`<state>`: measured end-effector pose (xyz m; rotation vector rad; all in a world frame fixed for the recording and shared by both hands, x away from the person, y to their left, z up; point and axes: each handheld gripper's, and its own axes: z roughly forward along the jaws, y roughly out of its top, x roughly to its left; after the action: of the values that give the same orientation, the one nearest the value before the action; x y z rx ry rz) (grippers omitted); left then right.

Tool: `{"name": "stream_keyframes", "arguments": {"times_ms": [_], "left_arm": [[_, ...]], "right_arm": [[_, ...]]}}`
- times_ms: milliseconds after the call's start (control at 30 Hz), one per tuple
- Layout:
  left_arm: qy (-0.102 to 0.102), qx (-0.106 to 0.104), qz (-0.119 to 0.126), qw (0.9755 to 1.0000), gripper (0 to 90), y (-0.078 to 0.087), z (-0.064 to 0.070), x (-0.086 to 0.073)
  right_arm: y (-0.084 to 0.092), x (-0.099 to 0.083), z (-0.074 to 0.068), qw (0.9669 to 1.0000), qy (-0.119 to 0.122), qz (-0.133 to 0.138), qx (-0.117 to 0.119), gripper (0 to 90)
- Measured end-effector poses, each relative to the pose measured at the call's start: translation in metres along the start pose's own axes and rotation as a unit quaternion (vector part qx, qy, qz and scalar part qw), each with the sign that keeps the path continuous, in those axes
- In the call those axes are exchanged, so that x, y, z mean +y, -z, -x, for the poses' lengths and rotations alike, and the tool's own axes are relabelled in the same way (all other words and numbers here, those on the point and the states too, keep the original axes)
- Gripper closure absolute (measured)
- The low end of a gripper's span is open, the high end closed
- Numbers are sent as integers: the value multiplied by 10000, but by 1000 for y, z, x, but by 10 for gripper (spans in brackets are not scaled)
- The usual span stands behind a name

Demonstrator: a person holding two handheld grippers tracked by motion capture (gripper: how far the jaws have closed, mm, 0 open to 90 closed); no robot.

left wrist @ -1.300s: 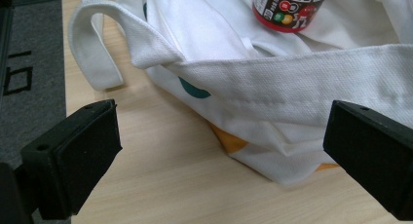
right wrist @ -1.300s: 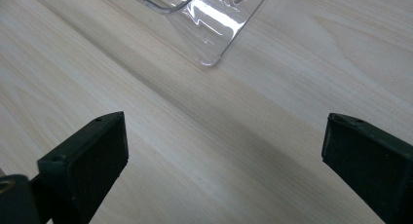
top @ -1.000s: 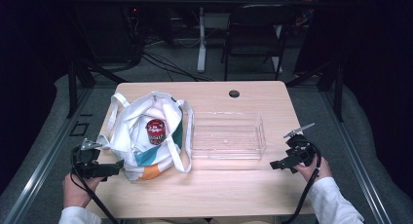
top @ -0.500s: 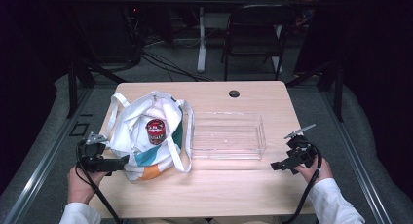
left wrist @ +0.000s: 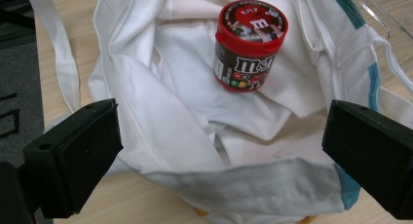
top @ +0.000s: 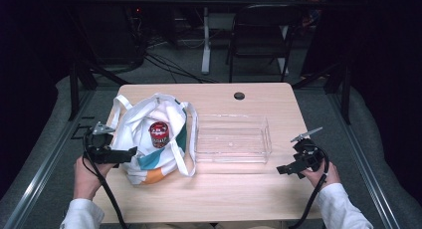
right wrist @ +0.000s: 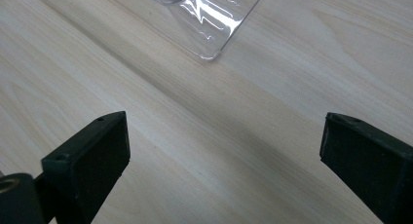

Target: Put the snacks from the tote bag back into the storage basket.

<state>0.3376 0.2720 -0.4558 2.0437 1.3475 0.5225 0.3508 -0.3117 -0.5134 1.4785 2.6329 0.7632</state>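
We hold the left claw (top: 130,152) at the near left edge of the white tote bag (top: 149,139), jaws spread wide and gripping nothing. In the left gripper view that claw (left wrist: 219,151) frames the bag's grey hem, which runs between the two black jaws, and just beyond the hem the cloth (left wrist: 165,87) lies crumpled and open. Deep inside the bag sits the red-lidded candy jar (left wrist: 248,44), upright, its lid facing us, resting on the white folds; from above the jar (top: 158,134) shows in the middle of the bag's mouth. Right beside the bag lies the clear plastic tray (top: 231,139) on the worktop (top: 239,189). Our right claw (top: 282,170) hovers well away from the bag, past the tray's near right corner, jaws wide apart and holding nothing. In its own view the right claw (right wrist: 224,151) looks at bare wood, with the tray's corner (right wrist: 209,19) farther ahead.
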Motion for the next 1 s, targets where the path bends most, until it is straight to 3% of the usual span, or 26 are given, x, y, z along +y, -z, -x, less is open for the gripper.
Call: {"name": "stream_keyframes", "arguments": {"times_ms": [467, 733, 1000], "left_arm": [[-130, -14, -104, 9999, 3, -17, 6, 21], [-92, -164, -87, 9998, 2, -26, 10, 35], [-198, -259, -153, 9994, 4, -37, 15, 47]], "right_arm": [[-2, 1, 0, 9999, 50, -98, -43, 40], [-3, 1, 0, 9999, 44, -101, -33, 41], [-3, 0, 0, 10000, 19, -52, -32, 41]]}}
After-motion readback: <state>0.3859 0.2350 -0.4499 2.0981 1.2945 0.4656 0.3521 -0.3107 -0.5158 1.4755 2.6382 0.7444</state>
